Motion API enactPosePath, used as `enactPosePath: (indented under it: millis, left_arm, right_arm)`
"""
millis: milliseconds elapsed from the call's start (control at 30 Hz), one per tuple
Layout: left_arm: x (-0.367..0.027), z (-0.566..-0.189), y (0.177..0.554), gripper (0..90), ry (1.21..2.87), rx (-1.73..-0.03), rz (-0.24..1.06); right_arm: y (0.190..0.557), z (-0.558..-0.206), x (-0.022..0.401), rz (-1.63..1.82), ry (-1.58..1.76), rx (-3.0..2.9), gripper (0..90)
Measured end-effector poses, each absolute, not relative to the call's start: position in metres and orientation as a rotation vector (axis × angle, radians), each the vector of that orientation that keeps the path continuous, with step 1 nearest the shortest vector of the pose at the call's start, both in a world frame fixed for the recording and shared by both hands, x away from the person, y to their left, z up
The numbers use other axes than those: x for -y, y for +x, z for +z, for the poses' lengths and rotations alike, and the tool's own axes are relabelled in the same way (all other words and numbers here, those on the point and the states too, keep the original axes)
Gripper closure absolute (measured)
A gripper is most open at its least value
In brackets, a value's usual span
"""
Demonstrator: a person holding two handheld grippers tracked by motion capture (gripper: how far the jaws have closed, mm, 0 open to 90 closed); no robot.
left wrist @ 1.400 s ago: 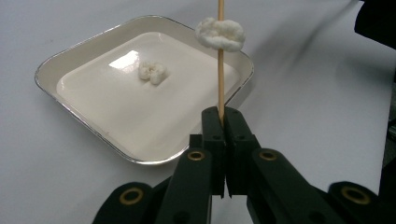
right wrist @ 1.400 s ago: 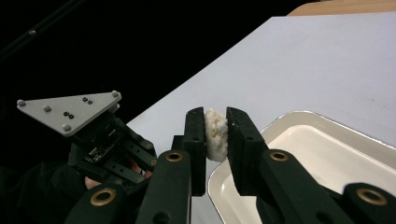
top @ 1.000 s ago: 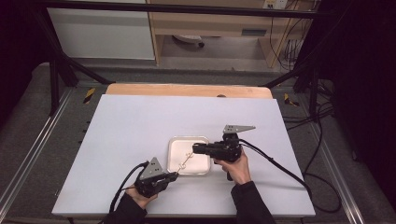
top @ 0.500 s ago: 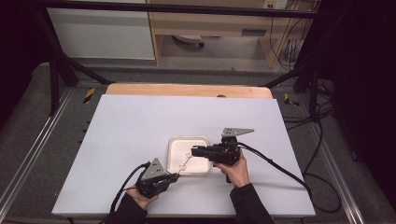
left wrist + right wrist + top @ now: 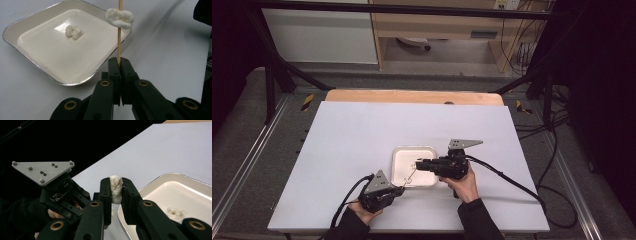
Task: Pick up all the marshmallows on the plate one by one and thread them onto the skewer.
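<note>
Skewer (image 5: 119,37) w/ one popcorn bit (image 5: 119,18) is clamped in our left gripper (image 5: 119,65). Right gripper (image 5: 116,185) pinches another piece (image 5: 116,188) beside the tray (image 5: 398,152)

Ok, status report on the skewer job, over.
Left claw shut on skewer, one puffed piece threaded. Right claw shut on second piece. One left in tray. Nothing blocking.

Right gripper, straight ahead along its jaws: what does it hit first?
Probably the thin wooden skewer held up by the left gripper, over the white square tray. The right gripper, clamped on a white puffy piece, points at it; depth is unclear.
</note>
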State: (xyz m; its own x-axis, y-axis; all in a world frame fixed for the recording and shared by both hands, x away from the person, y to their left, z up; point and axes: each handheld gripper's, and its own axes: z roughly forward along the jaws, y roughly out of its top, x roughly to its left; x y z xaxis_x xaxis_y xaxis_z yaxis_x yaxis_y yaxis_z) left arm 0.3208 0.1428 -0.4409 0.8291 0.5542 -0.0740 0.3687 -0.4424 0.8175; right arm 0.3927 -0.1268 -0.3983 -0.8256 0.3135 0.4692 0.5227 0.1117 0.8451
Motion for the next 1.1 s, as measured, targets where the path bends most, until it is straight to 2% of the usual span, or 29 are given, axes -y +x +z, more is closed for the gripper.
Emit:
enactPosePath:
  millis: [567, 1000, 1067, 1100]
  left_arm:
    - [-0.142, -0.441, 0.320, 88.2, 2.069, -0.670, 0.250]
    - [-0.140, -0.438, 0.321, 88.2, 2.044, -0.676, 0.249]
    - [-0.141, -0.437, 0.321, 88.2, 2.038, -0.677, 0.251]
    - [-0.142, -0.437, 0.321, 88.1, 2.033, -0.681, 0.251]
  right_arm:
    - [0.390, -0.402, 0.124, -1.777, -0.833, 2.235, 80.5]
    - [0.384, -0.421, 0.111, -1.683, -0.823, 2.261, 77.9]
    - [0.384, -0.420, 0.111, -1.690, -0.824, 2.265, 75.1]
    - [0.384, -0.419, 0.112, -1.704, -0.831, 2.267, 70.5]
